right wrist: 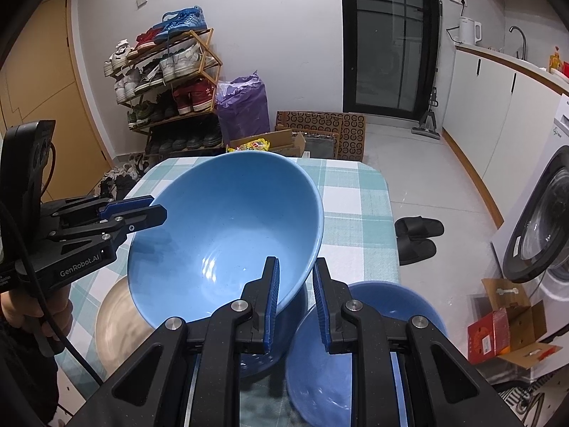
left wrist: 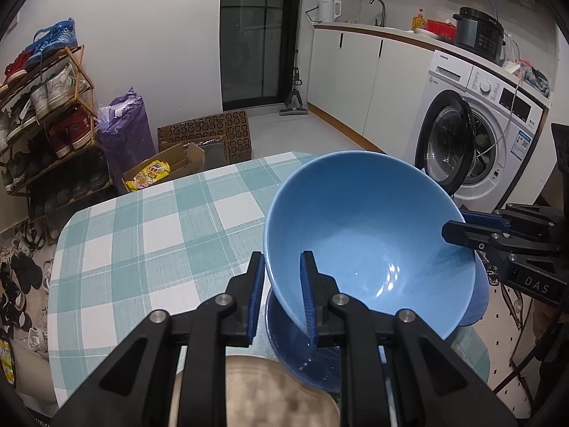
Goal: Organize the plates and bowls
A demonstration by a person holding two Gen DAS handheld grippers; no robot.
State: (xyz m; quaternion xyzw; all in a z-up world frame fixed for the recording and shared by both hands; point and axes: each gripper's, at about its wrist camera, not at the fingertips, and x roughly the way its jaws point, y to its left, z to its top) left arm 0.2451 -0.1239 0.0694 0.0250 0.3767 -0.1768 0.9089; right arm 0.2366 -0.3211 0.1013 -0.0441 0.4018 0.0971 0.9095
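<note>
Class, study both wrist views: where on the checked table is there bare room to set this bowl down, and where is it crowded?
Free: the checked table from the far edge to the lifted blue bowl. Crowded: the near end, holding a second blue bowl, a beige plate and both grippers.

blue bowl [right wrist: 227,235] tilted | both tools grip rim (opposite sides) | above table [right wrist: 359,213]

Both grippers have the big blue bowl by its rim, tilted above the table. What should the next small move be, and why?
Probably lower the big blue bowl level into the darker blue bowl under it. The left gripper and right gripper pinch opposite rims, so both should descend together; it hangs tilted, base just above that bowl.
</note>
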